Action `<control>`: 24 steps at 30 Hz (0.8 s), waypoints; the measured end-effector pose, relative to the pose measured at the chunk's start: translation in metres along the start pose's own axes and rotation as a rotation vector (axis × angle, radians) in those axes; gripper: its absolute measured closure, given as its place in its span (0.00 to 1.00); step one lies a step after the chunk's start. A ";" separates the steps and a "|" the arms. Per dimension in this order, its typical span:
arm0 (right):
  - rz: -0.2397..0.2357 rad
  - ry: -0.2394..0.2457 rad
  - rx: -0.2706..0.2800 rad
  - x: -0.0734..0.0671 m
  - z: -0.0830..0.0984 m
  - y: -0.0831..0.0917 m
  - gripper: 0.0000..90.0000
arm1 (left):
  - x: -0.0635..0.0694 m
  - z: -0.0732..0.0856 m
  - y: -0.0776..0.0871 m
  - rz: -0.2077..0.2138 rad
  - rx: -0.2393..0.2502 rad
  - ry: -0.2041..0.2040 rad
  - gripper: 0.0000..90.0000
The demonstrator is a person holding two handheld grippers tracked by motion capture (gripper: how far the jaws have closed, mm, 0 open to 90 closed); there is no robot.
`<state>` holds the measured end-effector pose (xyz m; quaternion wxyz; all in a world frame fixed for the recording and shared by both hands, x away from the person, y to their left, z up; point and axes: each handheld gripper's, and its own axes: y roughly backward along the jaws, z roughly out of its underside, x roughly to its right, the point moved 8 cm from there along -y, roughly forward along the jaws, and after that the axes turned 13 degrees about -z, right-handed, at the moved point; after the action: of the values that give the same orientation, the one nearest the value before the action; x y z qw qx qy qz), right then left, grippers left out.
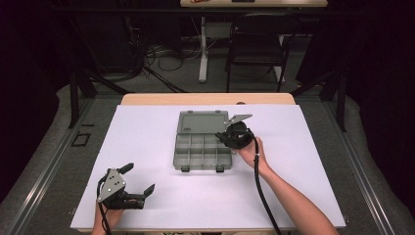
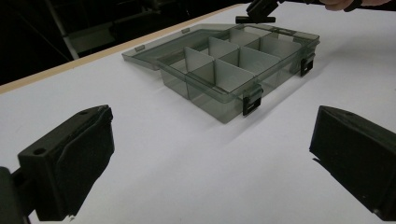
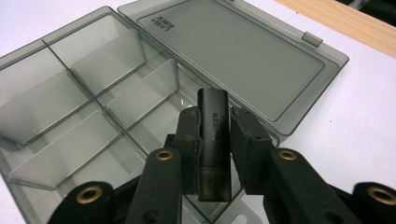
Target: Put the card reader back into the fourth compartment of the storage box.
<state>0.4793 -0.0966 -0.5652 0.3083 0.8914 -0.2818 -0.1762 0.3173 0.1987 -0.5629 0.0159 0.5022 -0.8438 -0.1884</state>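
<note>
You're holding the right gripper point(image 1: 232, 134) over the right edge of the smoky-grey translucent plastic compartment box point(image 1: 202, 152), near its back-right corner. Its jaws are clamping a small black rectangular adapter w/ "UGREEN" lettering point(image 3: 214, 140). The pads are pressing on both long sides, and the adapter is standing roughly upright between them. In the right gripper view it's hanging above a compartment next to the hinge line, not touching the dividers.

The box is sitting mid-table on the white sheet point(image 1: 293, 171). Its flat hinged lid point(image 1: 202, 121) is lying fully open behind it. The two black latches point(image 2: 252, 100) are facing you on the front wall. All compartments visible are looking bare.

You're resting the left gripper point(image 1: 138, 178) on the sheet at front-left, well apart from the box. Its jaws are standing wide apart w/ nothing between them, and the left gripper view is looking straight at the box's latch corner.
</note>
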 end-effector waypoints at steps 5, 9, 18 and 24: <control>0.005 -0.022 -0.001 0.001 0.002 -0.002 0.82 | 0.000 0.000 0.000 0.002 0.002 0.000 0.00; 0.009 -0.037 0.003 0.003 0.003 -0.004 0.82 | 0.000 0.000 0.000 0.002 0.001 -0.001 0.00; -0.006 -0.078 0.020 0.004 0.003 -0.005 0.72 | 0.000 0.000 0.000 0.000 0.001 0.001 0.00; -0.007 -0.083 0.019 0.004 0.003 -0.001 0.54 | 0.000 0.000 0.001 -0.001 0.002 0.000 0.00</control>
<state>0.4820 -0.0996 -0.5686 0.2875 0.8870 -0.2930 -0.2114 0.3168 0.1988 -0.5625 0.0154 0.5026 -0.8438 -0.1876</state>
